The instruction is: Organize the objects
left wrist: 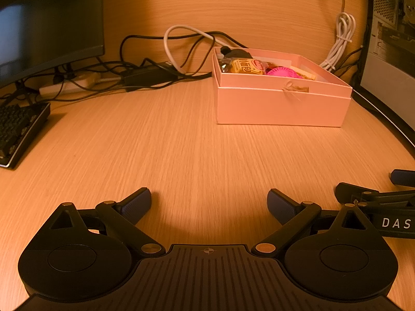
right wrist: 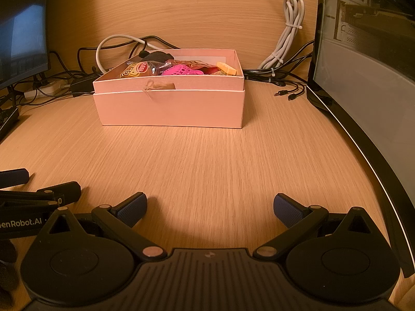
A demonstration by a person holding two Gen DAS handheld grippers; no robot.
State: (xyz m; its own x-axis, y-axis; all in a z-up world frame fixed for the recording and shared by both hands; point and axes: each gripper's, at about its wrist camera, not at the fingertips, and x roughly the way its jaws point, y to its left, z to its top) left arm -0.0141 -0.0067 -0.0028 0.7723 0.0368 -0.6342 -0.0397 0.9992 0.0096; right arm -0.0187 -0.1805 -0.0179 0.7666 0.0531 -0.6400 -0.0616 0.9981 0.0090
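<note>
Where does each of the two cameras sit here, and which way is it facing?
Left wrist: on the left gripper, low over the desk, facing the pink box; its own open fingers show, and the right gripper's fingers at the right edge.
Right wrist: on the right gripper, also low, facing the box more squarely; its open fingers show, the left gripper's at the left edge.
Shared: the box, desk, bundled white cable and monitor.

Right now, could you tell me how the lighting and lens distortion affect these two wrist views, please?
Left wrist view: warm orange cast, the wooden desk bows from fisheye, and a soft shadow lies between the open left gripper fingers. Right wrist view: same amber tint, the pink cardboard box stays sharp, and the dark monitor at right shows reflections and curves strongly.
</note>
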